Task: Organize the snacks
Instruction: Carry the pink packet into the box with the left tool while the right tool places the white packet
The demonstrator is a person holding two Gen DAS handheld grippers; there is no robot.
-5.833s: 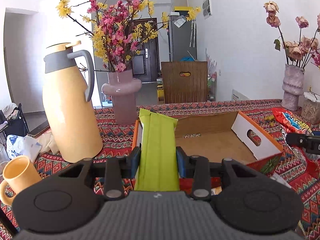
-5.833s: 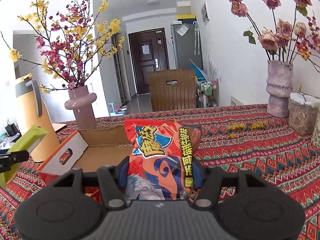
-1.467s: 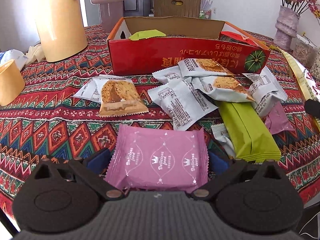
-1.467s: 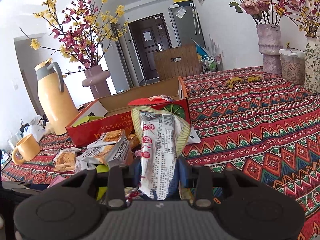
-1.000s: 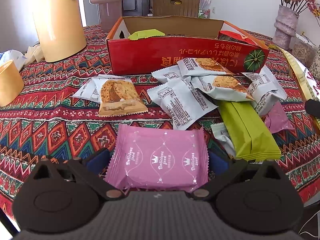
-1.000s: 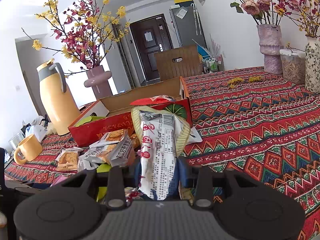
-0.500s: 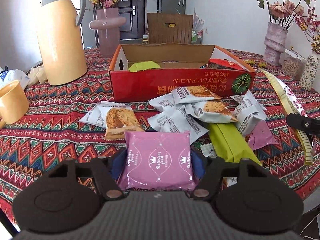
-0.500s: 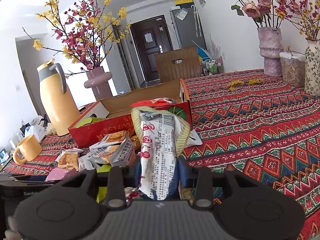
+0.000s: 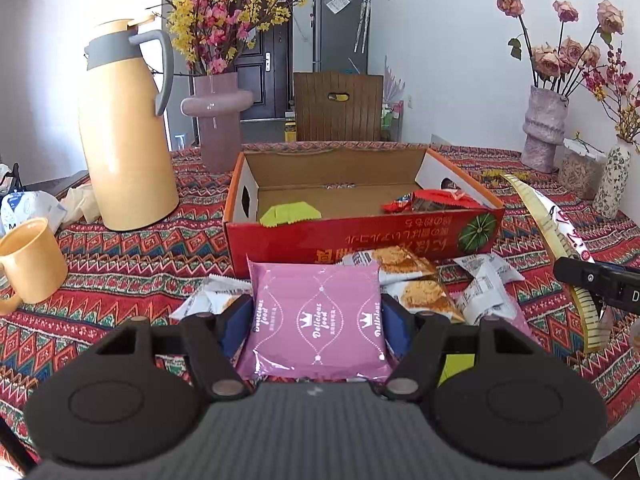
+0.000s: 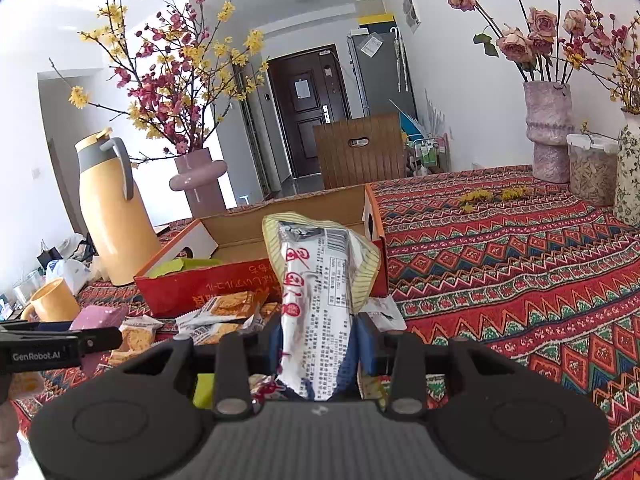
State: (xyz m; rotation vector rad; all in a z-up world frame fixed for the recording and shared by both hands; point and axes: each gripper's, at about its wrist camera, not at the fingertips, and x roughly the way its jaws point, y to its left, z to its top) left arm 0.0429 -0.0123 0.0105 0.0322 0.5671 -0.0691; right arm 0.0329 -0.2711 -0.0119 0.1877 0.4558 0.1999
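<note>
The flat pink foil snack packet (image 9: 316, 316) carries the words "Delicious food" under small crowns, printed three times across its face. The long white-and-cream striped snack bag (image 10: 318, 296) shows red characters, a barcode and dense small print too fine to read. The open red cardboard box (image 9: 360, 236), straight ahead of the left fingers, bears upside-down yellow lettering and a green pumpkin-like emblem on its near wall; inside lie a lime-green packet (image 9: 290, 214) and a red wrapper (image 9: 434, 200). In the right wrist view the other gripper's black body reads "GenRobot.AI".

Between the left fingers and the box sprawl white biscuit sachets (image 9: 404, 264) on the red patterned tablecloth (image 10: 520, 264). Left of the fingers stand a yellow thermos jug (image 9: 124, 140) and a yellow mug (image 9: 30, 266); beyond the box are a mauve vase (image 9: 218, 120) and a wooden chair (image 9: 338, 106).

The left gripper (image 9: 316, 324) has just been closing and is about half closed, its blue pads pressing the pink packet's two sides, the packet lifted clear of the cloth. The right gripper (image 10: 318, 344) stands narrower, clamping the striped bag, which rises upright from between its fingers in front of the box.
</note>
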